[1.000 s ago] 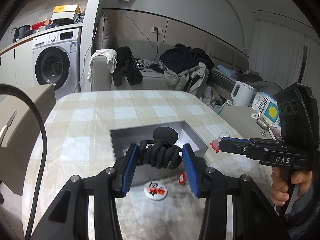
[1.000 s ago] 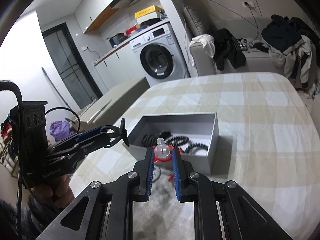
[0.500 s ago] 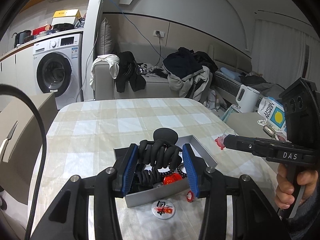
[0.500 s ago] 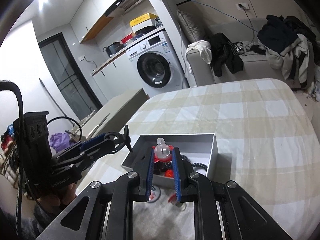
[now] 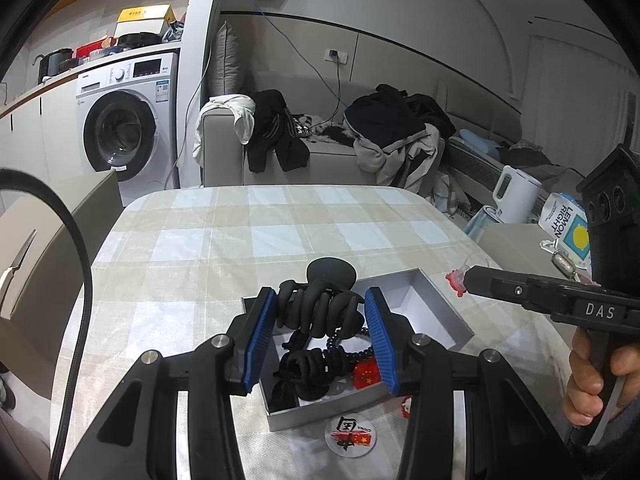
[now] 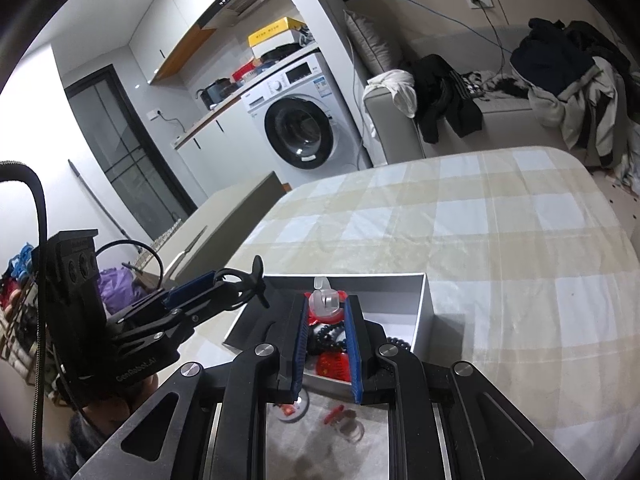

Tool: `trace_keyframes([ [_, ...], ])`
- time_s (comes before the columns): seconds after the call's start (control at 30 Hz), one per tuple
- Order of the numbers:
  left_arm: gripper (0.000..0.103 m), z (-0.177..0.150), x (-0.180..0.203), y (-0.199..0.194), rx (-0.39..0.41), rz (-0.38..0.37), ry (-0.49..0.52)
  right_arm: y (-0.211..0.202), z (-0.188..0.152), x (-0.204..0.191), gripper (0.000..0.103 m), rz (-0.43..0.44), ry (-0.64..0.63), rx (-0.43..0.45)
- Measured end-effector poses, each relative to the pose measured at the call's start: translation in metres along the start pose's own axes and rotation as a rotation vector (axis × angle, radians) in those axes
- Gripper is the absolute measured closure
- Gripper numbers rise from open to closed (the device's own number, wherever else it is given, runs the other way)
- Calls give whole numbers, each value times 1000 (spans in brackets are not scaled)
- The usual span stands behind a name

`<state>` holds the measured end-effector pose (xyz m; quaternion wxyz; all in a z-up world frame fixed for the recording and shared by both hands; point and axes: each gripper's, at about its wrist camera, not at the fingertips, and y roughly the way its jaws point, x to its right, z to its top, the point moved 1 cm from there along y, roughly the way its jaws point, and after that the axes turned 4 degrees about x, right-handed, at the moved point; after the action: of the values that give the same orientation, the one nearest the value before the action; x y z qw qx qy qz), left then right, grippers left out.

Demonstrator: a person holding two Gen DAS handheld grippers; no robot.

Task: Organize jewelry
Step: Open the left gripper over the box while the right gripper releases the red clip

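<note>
My left gripper (image 5: 320, 296) is shut on a black claw hair clip (image 5: 316, 312), held just above the open grey box (image 5: 440, 312). In the box lie a second black claw clip (image 5: 308, 364), a string of dark beads (image 5: 352, 354) and a red piece (image 5: 366, 374). My right gripper (image 6: 326, 300) is shut on a small clear and red clip (image 6: 325, 302) over the same box (image 6: 425, 312). Each gripper shows in the other's view: the right gripper (image 5: 466, 278) to the right of the box, the left gripper (image 6: 240, 284) at its left end.
A round badge (image 5: 351, 434) and a small red item (image 5: 406, 404) lie on the checked tablecloth (image 5: 280, 240) in front of the box. More small red and clear pieces (image 6: 344, 420) lie near the table's front edge. A person's hand (image 5: 592, 376) grips the right handle.
Both grippers have drawn back with their clips still held. The box has slid lower in both views, and its contents now show under the fingers.
</note>
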<state>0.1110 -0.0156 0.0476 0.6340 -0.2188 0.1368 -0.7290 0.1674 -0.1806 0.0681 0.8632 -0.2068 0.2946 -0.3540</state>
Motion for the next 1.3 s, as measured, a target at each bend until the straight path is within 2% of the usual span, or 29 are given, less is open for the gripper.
trace_keyframes([
  [0.87, 63, -13, 2, 27, -49, 59, 37, 32, -15, 14, 86, -54, 20, -81],
  [1.3, 63, -17, 4, 32, -64, 56, 47, 39, -16, 18, 86, -65, 30, -90],
])
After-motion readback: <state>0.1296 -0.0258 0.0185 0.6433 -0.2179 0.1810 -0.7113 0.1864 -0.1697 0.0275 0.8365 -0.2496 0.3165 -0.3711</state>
